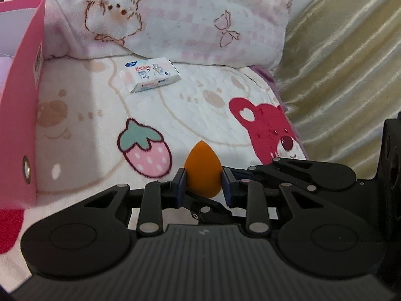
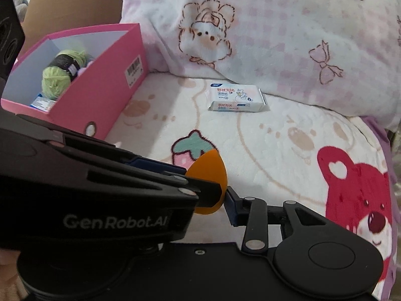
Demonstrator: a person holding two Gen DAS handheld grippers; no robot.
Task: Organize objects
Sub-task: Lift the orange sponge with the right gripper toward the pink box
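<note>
An orange teardrop makeup sponge (image 1: 203,170) sits between the blue pads of my left gripper (image 1: 203,180), which is shut on it. In the right wrist view the same sponge (image 2: 210,175) shows with the left gripper's body crossing in front. My right gripper (image 2: 213,200) has one finger (image 2: 234,208) visible at the sponge's right side; its other finger is hidden, so its state is unclear. A white wet-wipes pack (image 1: 149,78) lies on the blanket further back (image 2: 236,98). A pink box (image 2: 82,95) at the left holds green yarn (image 2: 62,72).
A cartoon blanket with a strawberry (image 1: 145,150) and a red bear (image 2: 361,195) covers the bed. A pink-checked pillow (image 1: 190,17) lies behind the wipes. A gold cloth (image 1: 345,75) is at the right. The pink box wall (image 1: 22,105) stands close at the left.
</note>
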